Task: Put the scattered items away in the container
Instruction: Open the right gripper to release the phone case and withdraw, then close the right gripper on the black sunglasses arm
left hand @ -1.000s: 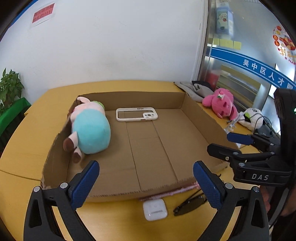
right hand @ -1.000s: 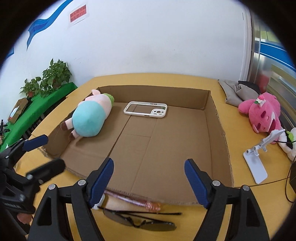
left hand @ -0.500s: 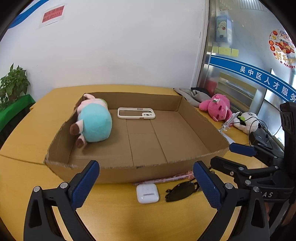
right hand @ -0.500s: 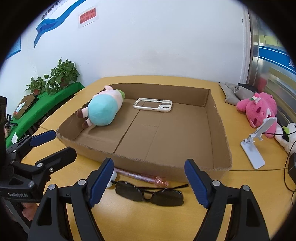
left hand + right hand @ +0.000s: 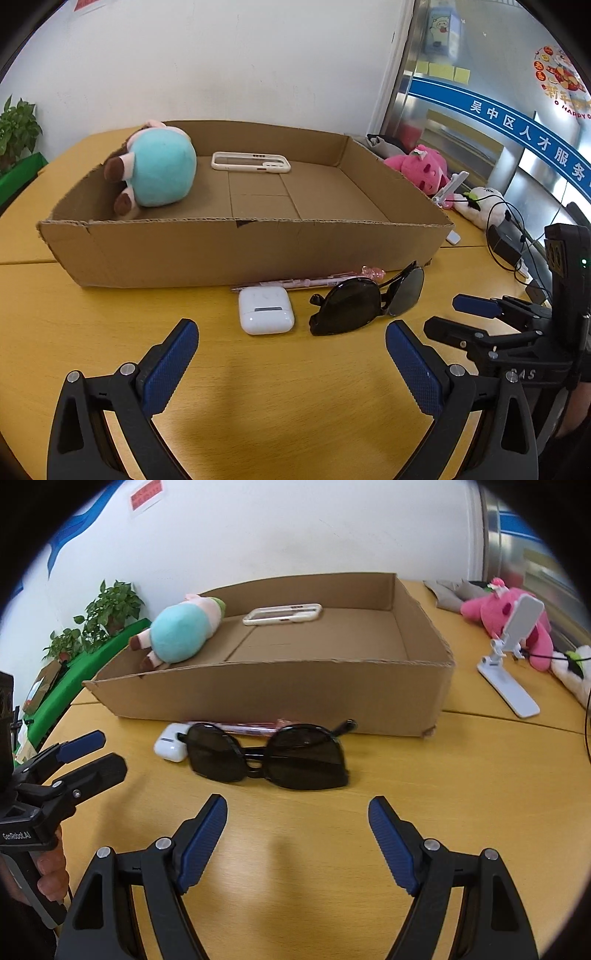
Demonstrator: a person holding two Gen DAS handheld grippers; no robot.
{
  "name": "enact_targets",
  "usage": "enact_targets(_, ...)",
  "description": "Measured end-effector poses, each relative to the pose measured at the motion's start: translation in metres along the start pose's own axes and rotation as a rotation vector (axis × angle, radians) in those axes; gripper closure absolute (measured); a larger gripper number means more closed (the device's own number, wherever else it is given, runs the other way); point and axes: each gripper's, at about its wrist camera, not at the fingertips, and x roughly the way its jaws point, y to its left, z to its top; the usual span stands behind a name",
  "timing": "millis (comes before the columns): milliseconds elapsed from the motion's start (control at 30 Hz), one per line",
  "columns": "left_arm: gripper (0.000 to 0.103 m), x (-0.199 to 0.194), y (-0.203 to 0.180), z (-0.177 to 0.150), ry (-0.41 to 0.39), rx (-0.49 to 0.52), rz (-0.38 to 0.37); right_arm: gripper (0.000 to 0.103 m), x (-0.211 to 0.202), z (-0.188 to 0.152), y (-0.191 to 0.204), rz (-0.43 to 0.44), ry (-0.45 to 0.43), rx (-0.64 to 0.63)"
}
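Both claws drop from over the box to the loose items in front of it.

The right gripper (image 5: 297,829) hangs spread and empty just short of the sunglasses (image 5: 267,755); the left gripper (image 5: 291,354), equally spread and empty, faces the white earbud case (image 5: 265,309). A second ago both looked down into the cardboard box (image 5: 243,251); now its near wall rises behind the items, with a pink pen (image 5: 314,281) along its foot. Two pickups look imminent; plush toy (image 5: 159,173) and phone case (image 5: 251,162) already lie inside.

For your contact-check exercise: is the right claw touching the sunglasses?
Apart. The right wrist view shows bare table between the open right claw and the sunglasses.
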Motion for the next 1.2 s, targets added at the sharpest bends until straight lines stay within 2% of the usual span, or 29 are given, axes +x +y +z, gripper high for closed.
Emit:
enact_targets(167, 0.0, 0.019, -0.004, 0.004, 0.037, 0.001, -0.053, 0.024, 0.023, 0.01, -0.025, 0.004, 0.04, -0.004)
enact_targets(267, 0.0, 0.028, -0.006, 0.007, 0.046, 0.005, -0.075, 0.024, 0.043, 0.018, -0.037, 0.039, 0.085, -0.015)
enact_targets(333, 0.0, 0.03, -0.008, 0.007, 0.038, 0.014, -0.084, 0.024, 0.05, 0.025, -0.039, 0.066, 0.079, -0.057)
enact_targets(500, 0.0, 0.03, -0.016, 0.001, 0.043, 0.057, -0.08, 0.025, 0.058, 0.028, -0.024, 0.171, 0.094, -0.142)
enact_targets(667, 0.0, 0.028, -0.012, -0.003, 0.047, 0.046, -0.078, 0.038, 0.047, 0.006, 0.009, 0.234, 0.111, -0.279)
enact_targets(800, 0.0, 0.031, -0.001, -0.008, 0.05, 0.013, -0.102, 0.04, 0.024, -0.014, 0.023, 0.357, 0.135, -0.333)
enact_targets(933, 0.0, 0.036, 0.009, -0.009, 0.067, -0.042, -0.16, 0.04, 0.006, -0.01, 0.018, 0.288, 0.109, -0.345)
enact_targets(1067, 0.0, 0.038, 0.013, -0.009, 0.073, -0.072, -0.172, 0.04, 0.009, 0.007, 0.015, 0.176, 0.099, -0.338)
enact_targets(1200, 0.0, 0.034, 0.013, -0.01, 0.067, -0.073, -0.169, 0.04, 0.019, 0.016, 0.037, 0.19, 0.104, -0.393)
